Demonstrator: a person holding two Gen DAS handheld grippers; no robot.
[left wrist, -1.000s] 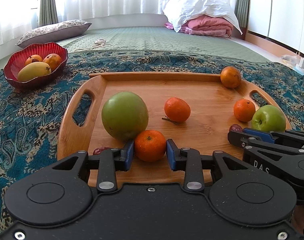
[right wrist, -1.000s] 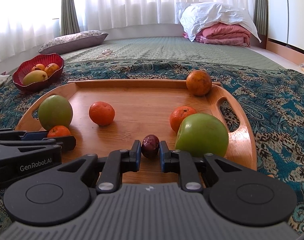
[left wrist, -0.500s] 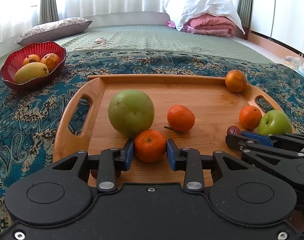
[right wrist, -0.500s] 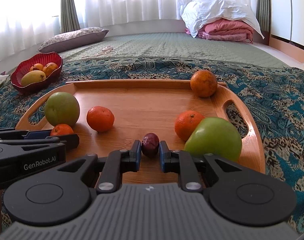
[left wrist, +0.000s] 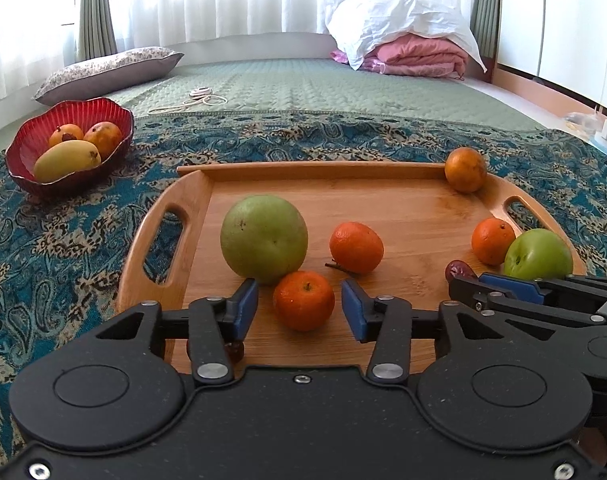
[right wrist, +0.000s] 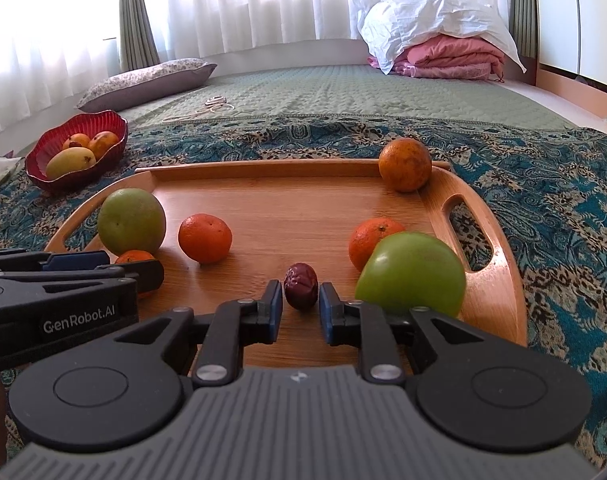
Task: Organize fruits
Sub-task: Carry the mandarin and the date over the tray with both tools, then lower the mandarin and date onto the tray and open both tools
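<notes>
A wooden tray (left wrist: 403, 208) holds the fruit. My left gripper (left wrist: 299, 308) is open, its pads standing clear on both sides of a small orange (left wrist: 303, 300) that rests on the tray beside a large green fruit (left wrist: 263, 238). My right gripper (right wrist: 300, 312) is open, with a dark red date (right wrist: 300, 285) on the tray between its pads and a green apple (right wrist: 411, 280) just to its right. Other oranges lie at mid tray (left wrist: 356, 247), beside the apple (right wrist: 373, 240) and in the far right corner (right wrist: 404, 165). Another dark date (left wrist: 235, 350) lies under my left finger.
A red bowl (left wrist: 31, 148) with a mango and two orange fruits stands at the far left on the patterned blue cloth (left wrist: 63, 240). A pillow (left wrist: 107, 70), a coiled cord (left wrist: 203, 96) and folded bedding (left wrist: 407, 36) lie on the green mat behind.
Both grippers have opened, letting go of the small orange and the date, which now rest on the tray. Both grippers shifted slightly over the tray.
</notes>
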